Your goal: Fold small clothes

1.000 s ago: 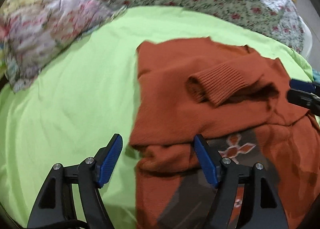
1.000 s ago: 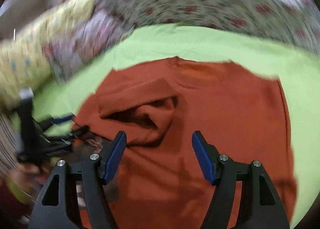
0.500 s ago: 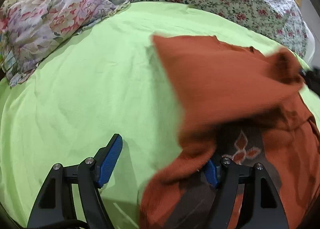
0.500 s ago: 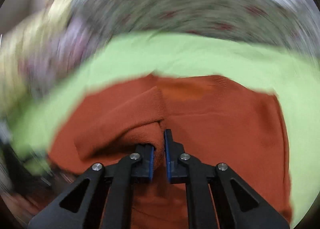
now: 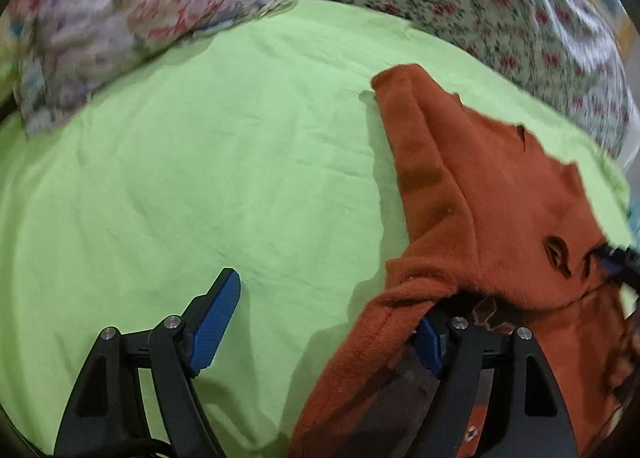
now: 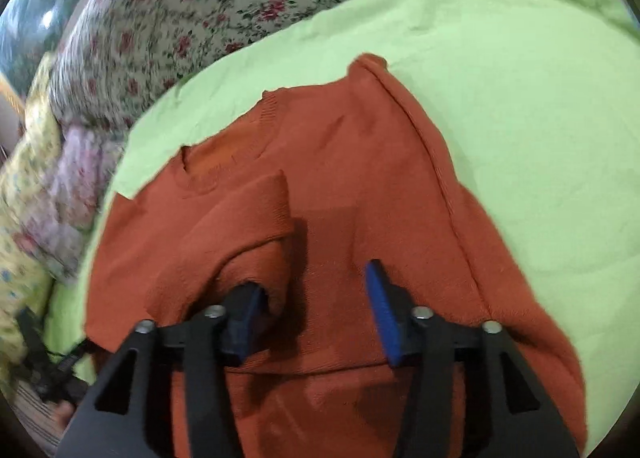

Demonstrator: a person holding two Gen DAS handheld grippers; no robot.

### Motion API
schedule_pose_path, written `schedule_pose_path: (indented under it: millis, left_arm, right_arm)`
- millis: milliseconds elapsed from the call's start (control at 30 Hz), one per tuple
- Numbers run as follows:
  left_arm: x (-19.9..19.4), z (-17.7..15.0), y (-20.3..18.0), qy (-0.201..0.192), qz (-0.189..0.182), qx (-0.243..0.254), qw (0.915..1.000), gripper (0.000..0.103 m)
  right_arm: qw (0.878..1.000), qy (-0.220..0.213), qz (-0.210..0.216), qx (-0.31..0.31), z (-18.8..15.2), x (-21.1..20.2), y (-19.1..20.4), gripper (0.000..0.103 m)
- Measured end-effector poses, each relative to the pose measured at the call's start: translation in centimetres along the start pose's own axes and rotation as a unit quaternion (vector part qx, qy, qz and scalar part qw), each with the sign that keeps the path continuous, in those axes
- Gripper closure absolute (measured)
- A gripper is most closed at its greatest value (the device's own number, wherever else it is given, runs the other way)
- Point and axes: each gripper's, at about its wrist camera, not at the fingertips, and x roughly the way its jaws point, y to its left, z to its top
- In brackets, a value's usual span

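A rust-orange knitted sweater [image 6: 340,186] lies on a lime-green sheet [image 6: 540,138]. One sleeve [image 6: 244,226] is folded across its body. My right gripper [image 6: 316,318] is open just above the sweater; the sleeve end drapes over its left finger [image 6: 244,318]. In the left wrist view the sweater [image 5: 480,198] is bunched at the right with an edge lifted. My left gripper [image 5: 324,318] is open; its left finger [image 5: 216,314] is over bare sheet [image 5: 200,178], and the sweater's edge lies over its right finger [image 5: 430,342]. The right gripper also shows at the right edge of the left wrist view [image 5: 616,262].
A floral bedspread [image 6: 200,2] and crumpled floral cloths [image 5: 100,30] lie beyond the green sheet at the back and left. The left gripper appears at the lower left of the right wrist view [image 6: 44,366]. Bare green sheet spreads left of the sweater.
My right gripper closed on the sleeve, carried it across the sweater's body, and has now opened. The sweater's near side has been pulled right, away from between my left gripper's fingers.
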Motion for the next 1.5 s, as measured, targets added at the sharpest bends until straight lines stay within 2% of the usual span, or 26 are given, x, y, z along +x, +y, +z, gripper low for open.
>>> schedule_pose_path:
  millis: [133, 167, 267, 367, 400, 433, 467, 500, 533, 567, 600, 667, 800, 967, 1033, 1133, 1200, 1267, 1333, 1400, 1433, 1467, 1500]
  left_arm:
    - [0.1, 0.6, -3.1, -0.01, 0.028, 0.066, 0.9974, 0.025]
    - [0.3, 0.8, -3.8, -0.009, 0.035, 0.079, 0.9962, 0.025]
    - [0.8, 1.0, -5.2, -0.017, 0.062, 0.109, 0.9919, 0.023]
    - [0.9, 1.3, -3.6, -0.015, 0.047, 0.073, 0.9961, 0.023]
    - [1.0, 1.4, -2.5, -0.012, 0.033, 0.048, 0.9982, 0.023]
    - [1.0, 1.5, -1.2, -0.009, 0.019, 0.019, 0.9996, 0.023]
    - [1.0, 1.5, -0.2, -0.009, 0.012, -0.002, 0.9999, 0.023]
    - [1.1, 1.5, 1.0, -0.006, 0.002, -0.027, 0.9996, 0.023]
    - [1.4, 1.3, 2.5, 0.002, -0.02, -0.056, 0.9982, 0.023]
    - [1.7, 1.1, 3.7, 0.009, -0.045, -0.081, 0.9957, 0.023]
    - [1.8, 1.0, 4.1, 0.01, -0.058, -0.088, 0.9944, 0.023]
    - [1.5, 0.7, 4.3, 0.006, -0.064, -0.079, 0.9948, 0.023]
    - [0.7, -0.6, 3.9, 0.007, -0.056, -0.045, 0.9974, 0.023]
    - [-1.9, -0.8, 4.5, 0.023, -0.099, -0.041, 0.994, 0.024]
    - [-3.1, 0.3, 4.5, 0.013, -0.112, -0.036, 0.993, 0.023]
    - [-3.0, 2.8, 3.8, 0.009, -0.11, -0.039, 0.9932, 0.019]
    - [-1.4, 4.8, 2.7, 0.014, -0.103, -0.031, 0.9941, 0.019]
    - [1.0, 6.7, 1.3, 0.038, -0.093, -0.025, 0.9946, 0.019]
    - [3.8, 8.4, 0.0, 0.064, -0.098, -0.024, 0.9928, 0.019]
    - [5.9, 9.3, -0.8, 0.08, -0.082, -0.021, 0.9932, 0.019]
    - [6.4, 9.5, -1.1, 0.082, -0.073, -0.018, 0.9938, 0.022]
    - [6.8, 9.4, -1.3, 0.079, -0.065, -0.011, 0.9947, 0.039]
    - [7.0, 9.4, -1.5, 0.075, -0.06, -0.004, 0.9954, 0.053]
  right_arm:
    - [0.993, -0.002, -0.05, -0.111, -0.7, 0.0, 4.4, 0.045]
    - [0.986, -0.007, -0.07, -0.148, -1.1, 0.1, 5.6, 0.04]
    - [0.966, -0.009, -0.103, -0.237, -2.2, 0.7, 8.3, 0.035]
    - [0.933, -0.022, -0.14, -0.331, -3.4, 2.0, 10.8, 0.035]
    - [0.927, -0.026, -0.147, -0.343, -3.5, 2.4, 11.1, 0.036]
    - [0.931, -0.029, -0.143, -0.335, -3.0, 2.6, 11.0, 0.04]
    - [0.945, -0.031, -0.122, -0.302, -2.0, 2.4, 10.3, 0.046]
    - [0.961, -0.034, -0.102, -0.257, -0.8, 2.0, 9.3, 0.046]
    - [0.979, -0.043, -0.075, -0.185, 0.8, 1.4, 7.4, 0.045]
    - [0.991, -0.05, -0.051, -0.109, 1.9, 0.8, 5.1, 0.045]
    - [0.997, -0.054, -0.034, -0.046, 2.5, 0.3, 2.9, 0.044]
    - [0.998, -0.056, -0.029, 0.015, 3.0, -0.4, -0.1, 0.035]
    - [0.998, -0.04, -0.054, 0.008, 1.9, -1.2, -1.7, 0.033]
    - [0.999, -0.032, -0.003, 0.042, 0.6, -2.7, -3.8, 0.033]
    - [0.998, -0.034, 0.012, 0.052, 0.5, -3.4, -4.2, 0.033]
    - [0.997, -0.039, 0.018, 0.059, 0.4, -4.2, -4.8, 0.032]
    - [0.996, -0.045, 0.023, 0.07, 0.8, -4.6, -5.4, 0.032]
    - [0.996, -0.039, 0.009, 0.077, 1.3, -4.2, -6.0, 0.032]
    - [0.995, -0.027, 0.012, 0.091, 1.5, -3.4, -6.8, 0.032]
    - [0.995, -0.021, 0.017, 0.096, 1.5, -2.8, -7.2, 0.038]
    - [0.995, -0.021, 0.018, 0.093, 1.5, -2.7, -7.1, 0.058]
    - [0.996, -0.021, 0.014, 0.088, 1.6, -2.6, -6.9, 0.073]
    - [0.996, -0.024, 0.008, 0.084, 1.8, -2.7, -6.6, 0.079]
